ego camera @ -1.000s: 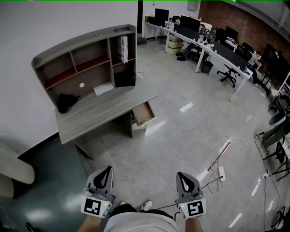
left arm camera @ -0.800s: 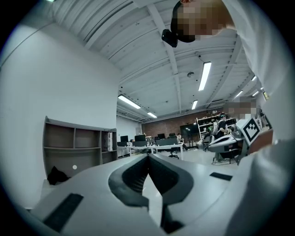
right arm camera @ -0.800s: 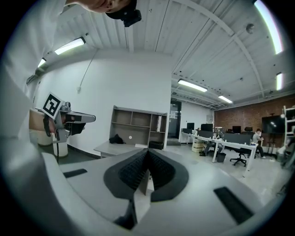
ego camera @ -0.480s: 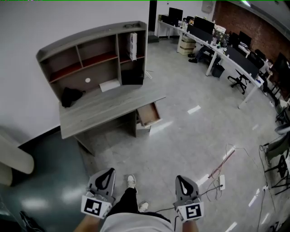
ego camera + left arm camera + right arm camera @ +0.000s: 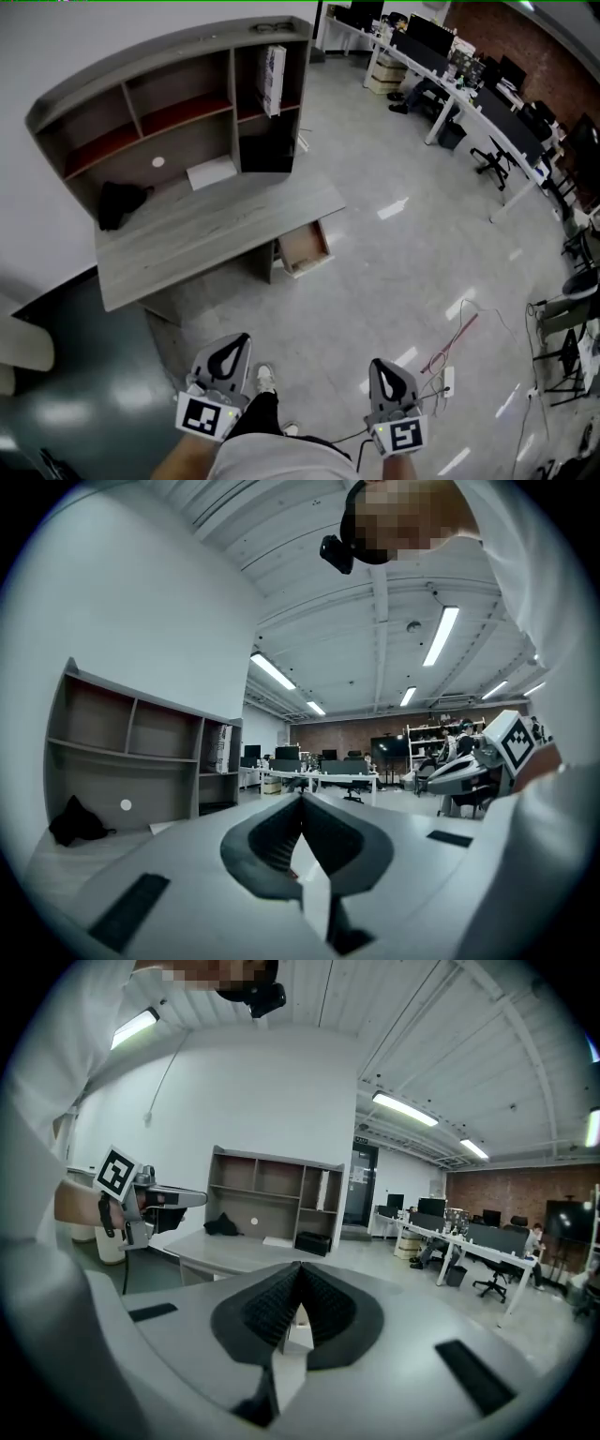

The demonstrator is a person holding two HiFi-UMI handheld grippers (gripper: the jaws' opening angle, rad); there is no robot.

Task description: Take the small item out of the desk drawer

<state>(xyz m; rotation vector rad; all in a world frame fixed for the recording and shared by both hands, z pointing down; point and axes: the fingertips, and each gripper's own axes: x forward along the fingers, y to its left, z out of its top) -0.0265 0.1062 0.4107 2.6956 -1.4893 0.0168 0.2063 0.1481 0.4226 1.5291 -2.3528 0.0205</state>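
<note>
While the person stands well back from it, a wide grey floor (image 5: 375, 281) fills most of the head view, seen steeply from above. At upper left a grey bench (image 5: 206, 239) stands against a white wall, with a shelf unit (image 5: 141, 103) on its back half. Under the bench's front edge, near its right end, a drawer (image 5: 305, 246) is pulled out over the floor. The small item is presumably in there, but the drawer is too far off to show it.

Low in the view, both grippers point forward, toward the bench. The left gripper (image 5: 234, 345) has its fingers clenched tip to tip on nothing. The right gripper (image 5: 382, 367) is the same, as each gripper view shows.

Likely trouble: clenched fingers reaching the drawer would knock or push a small item rather than take it, so they need to part first. The bench top overhangs the rear of the drawer, so a steep reach could strike that edge. The drawer juts out low, where a leg could bump it and shift what lies inside. A red cable (image 5: 455, 336) and a power strip (image 5: 448, 380) lie on the floor just right of the right gripper, a trip risk if the person steps that way.

Room to move: the floor between the person and the drawer is bare, and the drawer's front and right side are open. Chairs (image 5: 487, 159) stand well apart at far right.
</note>
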